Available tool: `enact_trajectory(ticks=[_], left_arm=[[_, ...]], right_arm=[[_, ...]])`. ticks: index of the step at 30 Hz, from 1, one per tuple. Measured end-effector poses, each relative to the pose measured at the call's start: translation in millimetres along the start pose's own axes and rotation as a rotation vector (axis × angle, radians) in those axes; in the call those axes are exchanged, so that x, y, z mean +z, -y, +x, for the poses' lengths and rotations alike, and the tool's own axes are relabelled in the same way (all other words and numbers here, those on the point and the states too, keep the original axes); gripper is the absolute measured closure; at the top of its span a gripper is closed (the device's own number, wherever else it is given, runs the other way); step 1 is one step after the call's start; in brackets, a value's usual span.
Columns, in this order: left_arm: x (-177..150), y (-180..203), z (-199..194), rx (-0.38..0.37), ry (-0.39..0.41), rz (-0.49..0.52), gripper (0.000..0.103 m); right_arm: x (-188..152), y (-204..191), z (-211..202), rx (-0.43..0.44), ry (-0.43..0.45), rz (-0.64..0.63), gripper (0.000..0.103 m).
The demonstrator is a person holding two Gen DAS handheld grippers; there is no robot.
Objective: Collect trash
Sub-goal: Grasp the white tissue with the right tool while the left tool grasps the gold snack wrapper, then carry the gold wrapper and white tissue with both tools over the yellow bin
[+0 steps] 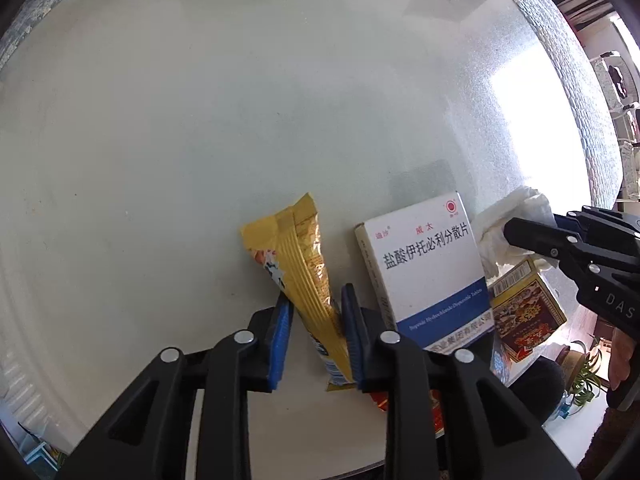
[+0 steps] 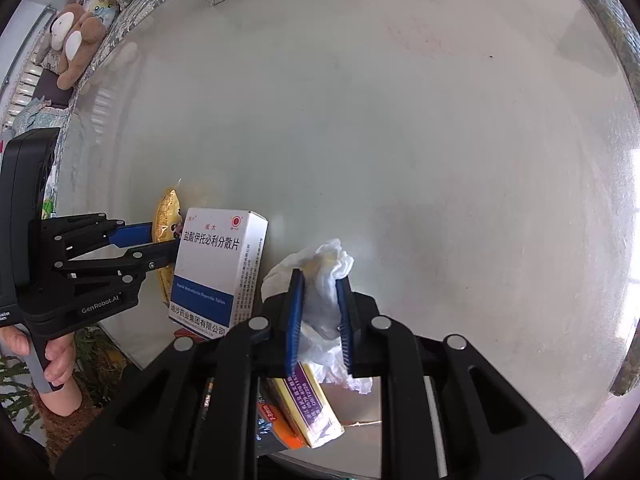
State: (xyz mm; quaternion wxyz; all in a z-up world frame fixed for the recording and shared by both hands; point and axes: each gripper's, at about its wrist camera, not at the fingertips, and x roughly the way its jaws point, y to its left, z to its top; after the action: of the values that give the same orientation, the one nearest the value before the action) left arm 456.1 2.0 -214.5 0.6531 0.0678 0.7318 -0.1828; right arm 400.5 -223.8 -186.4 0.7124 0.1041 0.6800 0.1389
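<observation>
Your left claw (image 1: 316, 332) is clamped on the yellow snack wrapper (image 1: 298, 264), low centre of the left wrist frame; your right claw (image 2: 320, 320) is pinched on the crumpled white tissue (image 2: 320, 280), lower middle of its frame. Lift both straight up and slowly, since thin foil and soft paper look likely to slip. Mind the white medicine box (image 1: 428, 268) standing just beside the wrapper and the yellow box (image 2: 308, 404) under the tissue, both near the surface (image 1: 200, 120) edge.
</observation>
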Motion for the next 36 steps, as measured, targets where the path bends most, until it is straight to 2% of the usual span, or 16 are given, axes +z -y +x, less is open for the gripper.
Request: enact_trajectory(ticks=[5, 8, 14, 20, 26, 32, 36], left_arm=[[-2.0, -1.0, -1.7, 0.009, -0.014, -0.038, 0.089], [-3.5, -1.3, -9.7, 0.03, 0.008, -0.044, 0.089], [-20.2, -1.3, -43.9, 0.019, 0.065, -0.057, 0.089], [-42.3, 7.9, -83.9, 0.041, 0.126, -0.048, 0.089], [-75.0, 32.9, -121.6, 0.072, 0.166, -0.012, 0.089], [-96.5, 61.8, -140.2, 0.102, 0.196, 0.022, 0.089], [-122.2, 79.4, -151.2, 0.114, 0.212, 0.044, 0.089]], right_arm=[[-1.5, -9.0, -4.1, -0.057, 0.017, -0.034, 0.094], [-3.9, -16.0, -13.7, -0.112, 0.057, -0.074, 0.094], [0.8, -28.2, -39.9, -0.178, 0.155, -0.112, 0.094], [-1.3, -43.1, -74.0, -0.256, 0.254, -0.155, 0.094], [-24.4, -73.2, -97.8, -0.272, 0.28, -0.217, 0.094], [-58.2, -91.7, -116.2, -0.282, 0.282, -0.25, 0.094], [-85.8, -105.3, -128.3, -0.279, 0.29, -0.275, 0.094]])
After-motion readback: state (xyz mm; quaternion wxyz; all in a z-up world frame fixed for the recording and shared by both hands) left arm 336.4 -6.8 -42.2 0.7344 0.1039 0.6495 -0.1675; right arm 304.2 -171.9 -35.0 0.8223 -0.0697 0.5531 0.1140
